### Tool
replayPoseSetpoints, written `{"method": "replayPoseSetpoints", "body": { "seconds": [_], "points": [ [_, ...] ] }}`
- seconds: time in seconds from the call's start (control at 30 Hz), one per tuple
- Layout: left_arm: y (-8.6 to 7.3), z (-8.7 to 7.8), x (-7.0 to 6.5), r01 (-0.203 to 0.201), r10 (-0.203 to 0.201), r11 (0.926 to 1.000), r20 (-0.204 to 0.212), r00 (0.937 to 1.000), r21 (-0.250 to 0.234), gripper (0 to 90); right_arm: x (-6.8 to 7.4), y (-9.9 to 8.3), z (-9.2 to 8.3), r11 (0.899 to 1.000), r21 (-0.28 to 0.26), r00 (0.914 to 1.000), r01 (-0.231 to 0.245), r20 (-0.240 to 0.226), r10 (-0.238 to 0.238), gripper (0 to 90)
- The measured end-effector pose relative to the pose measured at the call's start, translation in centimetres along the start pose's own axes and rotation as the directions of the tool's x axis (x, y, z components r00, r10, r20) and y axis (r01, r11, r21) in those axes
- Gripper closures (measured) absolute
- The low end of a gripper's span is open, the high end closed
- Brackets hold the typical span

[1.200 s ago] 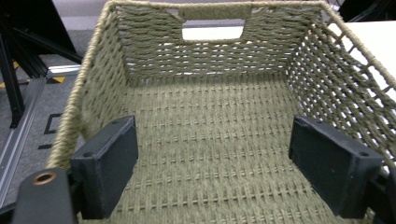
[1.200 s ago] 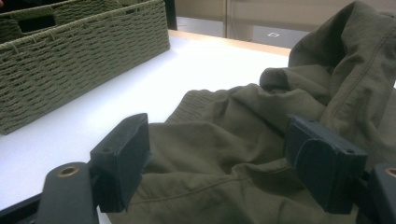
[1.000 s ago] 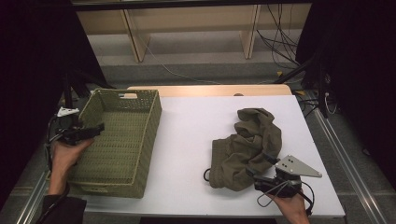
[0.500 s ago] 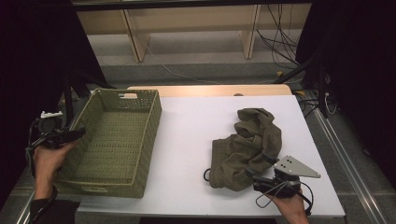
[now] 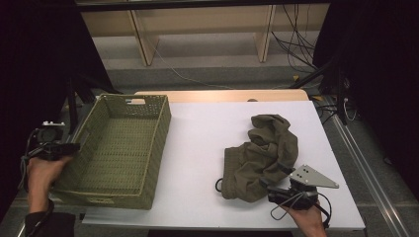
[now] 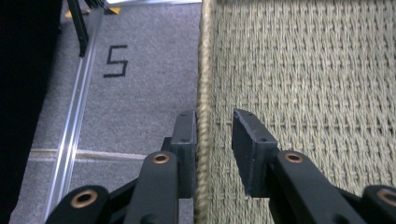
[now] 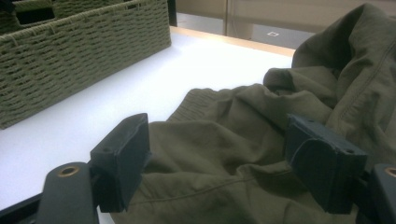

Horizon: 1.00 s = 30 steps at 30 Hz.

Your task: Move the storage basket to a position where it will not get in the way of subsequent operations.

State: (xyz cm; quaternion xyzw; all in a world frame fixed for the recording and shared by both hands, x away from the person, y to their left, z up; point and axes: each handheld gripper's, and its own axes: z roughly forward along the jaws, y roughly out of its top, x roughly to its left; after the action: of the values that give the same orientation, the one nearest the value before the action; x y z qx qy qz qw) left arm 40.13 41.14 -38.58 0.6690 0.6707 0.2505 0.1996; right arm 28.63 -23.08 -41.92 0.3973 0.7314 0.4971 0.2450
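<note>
A green woven basket [image 5: 160,133] stands on the left part of the white table [image 5: 197,148], with nothing in it. My left gripper [image 5: 73,146] is at its left wall. In the left gripper view the jaws [image 6: 217,126] stand open astride the basket's braided rim [image 6: 204,70], and the outer jaw touches it. A crumpled olive garment [image 5: 262,153] lies on the right half of the table. My right gripper [image 5: 271,191] sits at the garment's near edge, with its jaws [image 7: 219,140] wide open over the cloth [image 7: 243,121] and nothing held.
The basket's side [image 7: 84,56] shows beyond a bare stretch of table [image 7: 116,98]. Grey floor with a painted "5" [image 6: 116,60] and a metal rail [image 6: 74,107] lies left of the basket. Wooden shelving [image 5: 197,29] and cables [image 5: 296,44] stand behind the table.
My left gripper has drawn back leftward from over the basket to its left rim. The right gripper and the garment have stayed in place.
</note>
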Motion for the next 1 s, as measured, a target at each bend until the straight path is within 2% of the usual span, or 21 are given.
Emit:
{"method": "replayPoseSetpoints", "body": {
  "seconds": [0.07, 0.2, 0.23, 0.27, 0.37, 0.47, 0.63, 0.8, 1.0],
  "points": [
    [-0.1, 0.0, 0.0, 0.001, -0.001, 1.0, -0.014, 0.9999, 0.001, 80.8, 0.0, 0.0, 0.0, 1.0, -0.001, 1.0, 0.0, -0.003, 0.0, 24.2],
    [0.1, -0.1, 0.3, 0.029, -0.029, 0.9995, -0.004, 0.9996, 0.009, 83.5, 0.0, 0.0, 0.1, 1.0, 0.0, 1.0, 0.0, -0.001, 0.0, 24.2],
    [0.1, -0.1, 0.3, 0.04, -0.04, 0.9991, 0.003, 0.9992, 0.01, 83.5, 0.0, 0.0, 0.1, 1.0, 0.0, 1.0, 0.0, -0.001, 0.0, 24.2],
    [0.2, -0.1, 0.4, 0.072, -0.073, 0.9972, 0.022, 0.9971, 0.019, 83.8, 0.0, 0.0, 0.1, 1.0, 0.003, 1.0, 0.002, 0.001, -0.002, 24.2],
    [0.3, -0.2, 0.2, 0.084, -0.085, 0.9961, 0.016, 0.9963, 0.028, 83.8, 0.0, -0.1, 0.2, 1.0, 0.008, 1.0, 0.003, 0.003, -0.003, 24.2],
    [0.8, 0.0, -0.1, 0.105, -0.107, 0.9931, 0.038, 0.9935, 0.051, 84.1, 0.0, 0.0, 0.4, 1.0, 0.008, 1.0, 0.002, 0.006, -0.002, 24.2],
    [1.4, 0.4, -0.5, 0.123, -0.126, 0.9907, 0.044, 0.9911, 0.058, 83.9, 0.0, 0.0, 0.6, 1.0, 0.014, 1.0, 0.005, 0.007, -0.006, 24.2],
    [2.9, 1.4, -1.6, 0.117, -0.119, 0.9912, 0.036, 0.9922, 0.061, 83.5, -0.1, 0.0, 0.7, 1.0, 0.011, 1.0, 0.002, 0.006, -0.002, 24.3],
    [3.4, 1.8, -1.8, 0.107, -0.109, 0.9929, 0.035, 0.9934, 0.051, 83.4, -0.2, 0.0, 0.5, 1.0, 0.011, 1.0, -0.001, 0.009, 0.001, 24.3]
  ]
}}
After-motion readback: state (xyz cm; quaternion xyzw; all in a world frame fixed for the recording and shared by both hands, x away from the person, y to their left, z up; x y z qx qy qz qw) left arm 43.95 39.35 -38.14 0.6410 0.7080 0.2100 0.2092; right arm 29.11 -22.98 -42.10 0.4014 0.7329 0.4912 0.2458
